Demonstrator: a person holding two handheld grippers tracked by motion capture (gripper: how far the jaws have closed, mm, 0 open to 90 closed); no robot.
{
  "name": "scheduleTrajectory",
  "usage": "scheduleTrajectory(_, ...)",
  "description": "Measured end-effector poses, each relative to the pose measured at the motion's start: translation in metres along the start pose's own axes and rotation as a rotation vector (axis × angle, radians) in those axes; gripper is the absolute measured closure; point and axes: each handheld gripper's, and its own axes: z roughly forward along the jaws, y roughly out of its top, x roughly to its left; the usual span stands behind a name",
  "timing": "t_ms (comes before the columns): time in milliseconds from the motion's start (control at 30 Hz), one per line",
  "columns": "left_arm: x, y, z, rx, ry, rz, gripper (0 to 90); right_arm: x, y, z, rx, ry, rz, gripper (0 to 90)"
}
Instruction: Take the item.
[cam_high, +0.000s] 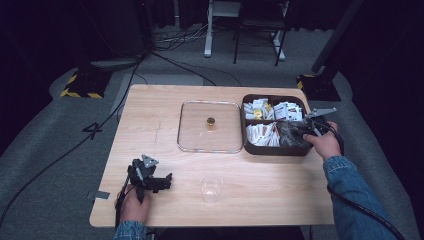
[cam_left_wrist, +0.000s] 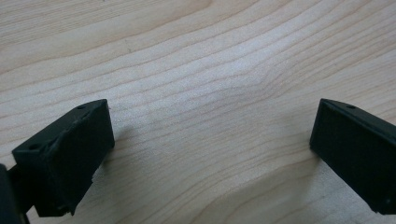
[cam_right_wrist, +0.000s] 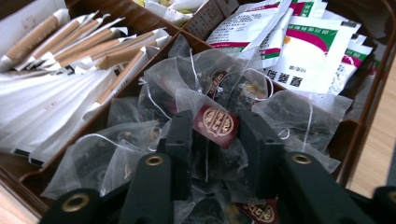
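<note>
A brown compartment box (cam_high: 274, 150) stands at the table's right. My right gripper (cam_high: 296, 131) reaches into its front right compartment, which is full of mesh tea bags (cam_right_wrist: 299, 112). In the right gripper view the right gripper (cam_right_wrist: 217, 119) is shut on one tea bag (cam_right_wrist: 216, 144), and its dark red tag (cam_right_wrist: 215, 123) lies between the jaws. My left gripper (cam_high: 162, 181) rests low over the front left of the table. Its jaws stand wide apart in the left gripper view, the left gripper (cam_left_wrist: 212, 126) open over bare wood.
A square glass lid (cam_high: 192, 132) with a small knob (cam_high: 210, 121) lies flat left of the box. A clear plastic cup (cam_high: 211, 189) stands near the front edge. Other compartments hold paper sticks (cam_right_wrist: 70, 37) and white sachets (cam_right_wrist: 303, 60). Cables cross the floor.
</note>
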Motion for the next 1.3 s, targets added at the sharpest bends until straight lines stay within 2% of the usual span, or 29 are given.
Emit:
scheduleTrajectory(33,0.0,0.0,0.0,0.001,0.0,0.001,0.1,0.001,0.001,-0.001,0.001,-0.005,-0.019,74.6)
scheduleTrajectory(167,0.0,0.0,0.0,0.0,0.0,0.0,0.1,0.002,0.002,-0.004,-0.013,-0.019,-0.035,79.2)
scheduleTrajectory(267,0.0,0.0,0.0,0.0,0.0,0.0,0.1,0.002,0.003,-0.006,-0.029,-0.019,-0.029,79.8)
scheduleTrajectory(500,0.0,0.0,0.0,0.0,0.0,0.0,0.1,0.0,0.006,-0.019,-0.11,0.0,-0.003,80.3)
scheduleTrajectory(667,0.0,0.0,0.0,0.0,0.0,0.0,0.1,0.001,0.007,-0.029,-0.188,0.028,0.031,80.3)
scheduleTrajectory(833,0.0,0.0,0.0,0.0,0.0,0.0,0.1,0.004,0.009,-0.039,-0.239,0.063,0.053,80.2)
scheduleTrajectory(1300,0.0,0.0,0.0,0.0,0.0,0.0,0.1,0.022,0.021,-0.066,-0.334,0.133,0.013,80.3)
